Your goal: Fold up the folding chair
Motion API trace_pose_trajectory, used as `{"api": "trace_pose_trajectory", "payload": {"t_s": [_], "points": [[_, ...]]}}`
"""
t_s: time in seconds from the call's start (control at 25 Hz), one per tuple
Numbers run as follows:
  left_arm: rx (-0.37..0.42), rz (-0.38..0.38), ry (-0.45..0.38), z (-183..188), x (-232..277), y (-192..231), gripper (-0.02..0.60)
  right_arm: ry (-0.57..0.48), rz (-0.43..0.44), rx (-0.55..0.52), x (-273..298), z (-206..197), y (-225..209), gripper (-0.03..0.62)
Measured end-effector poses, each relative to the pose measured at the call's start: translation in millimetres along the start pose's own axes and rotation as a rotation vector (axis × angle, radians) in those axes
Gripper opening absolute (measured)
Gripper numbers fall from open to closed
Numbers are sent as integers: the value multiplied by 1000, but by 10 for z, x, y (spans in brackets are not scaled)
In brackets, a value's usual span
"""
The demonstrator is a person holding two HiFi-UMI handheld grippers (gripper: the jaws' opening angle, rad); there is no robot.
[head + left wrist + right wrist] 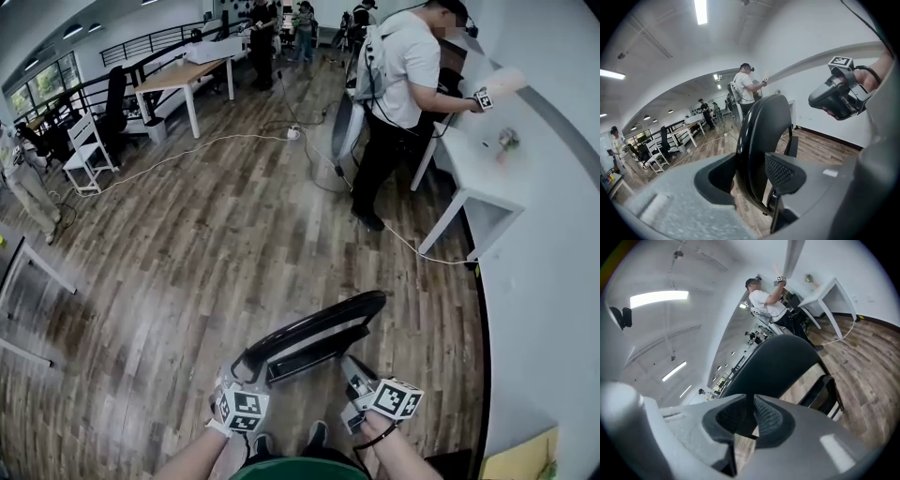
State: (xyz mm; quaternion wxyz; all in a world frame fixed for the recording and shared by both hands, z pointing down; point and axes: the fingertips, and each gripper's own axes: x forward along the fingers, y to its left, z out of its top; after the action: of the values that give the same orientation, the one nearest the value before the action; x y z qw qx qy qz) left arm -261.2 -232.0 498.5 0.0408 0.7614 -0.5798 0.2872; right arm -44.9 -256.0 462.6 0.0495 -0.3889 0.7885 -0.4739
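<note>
Progress looks well along, though I can't call it finished. You have the folding chair (pixel 323 325) upright on the wooden floor (pixel 187 281) right in front of your feet, and you hold it by the top of its back with both tools.

Your left gripper (pixel 749 174) has its jaws partly apart and clamped across the thick curved rim of the back. Your right gripper (pixel 751 420) has its jaws nearly together, pinching the thin edge of that same back.

From above, the seat (pixel 826 392) appears drawn in close under the back instead of sticking out flat, so the fold seems mostly made. Whether the legs have come fully together is hidden below the back, and no view shows it. What is probably left is to press the frame flat and set or lean it somewhere steady.

To your right, the white wall (pixel 553 281) runs close beside the chair, so there is little room on that side. A person (pixel 398 84) stands working at a white desk (pixel 487 183) ahead on the right, well apart from you. A cable (pixel 187 150) trails across the floor further out, and another reaches towards that desk. Neither lies near the chair's feet. The floor to your left and just ahead is open.
</note>
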Motion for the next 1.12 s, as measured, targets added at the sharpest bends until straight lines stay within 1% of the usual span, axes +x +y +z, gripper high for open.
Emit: {"api": "trace_pose_trajectory", "payload": {"t_s": [0.04, 0.12, 0.36, 0.52, 0.64, 0.92, 1.12], "points": [[-10, -8, 1, -2, -14, 1, 204, -3, 13, -24, -38, 10, 97, 45], [-26, -23, 0, -8, -46, 7, 204, -8, 31, -91, -109, 33, 294, 28], [-42, -54, 5, -31, -147, -27, 199, -43, 67, -327, -336, 154, 955, 9], [-56, -75, 11, -43, -201, -75, 199, -141, 62, -492, -550, 305, 1383, 9], [-63, -92, 17, -55, -240, -132, 199, -218, 61, -586, -748, 411, 1642, 9], [-63, -104, 12, -66, -285, -178, 199, -340, 74, -773, -1106, 525, 2076, 9], [-67, -103, 18, -70, -297, -243, 198, -363, 66, -850, -1234, 505, 2137, 9]]}}
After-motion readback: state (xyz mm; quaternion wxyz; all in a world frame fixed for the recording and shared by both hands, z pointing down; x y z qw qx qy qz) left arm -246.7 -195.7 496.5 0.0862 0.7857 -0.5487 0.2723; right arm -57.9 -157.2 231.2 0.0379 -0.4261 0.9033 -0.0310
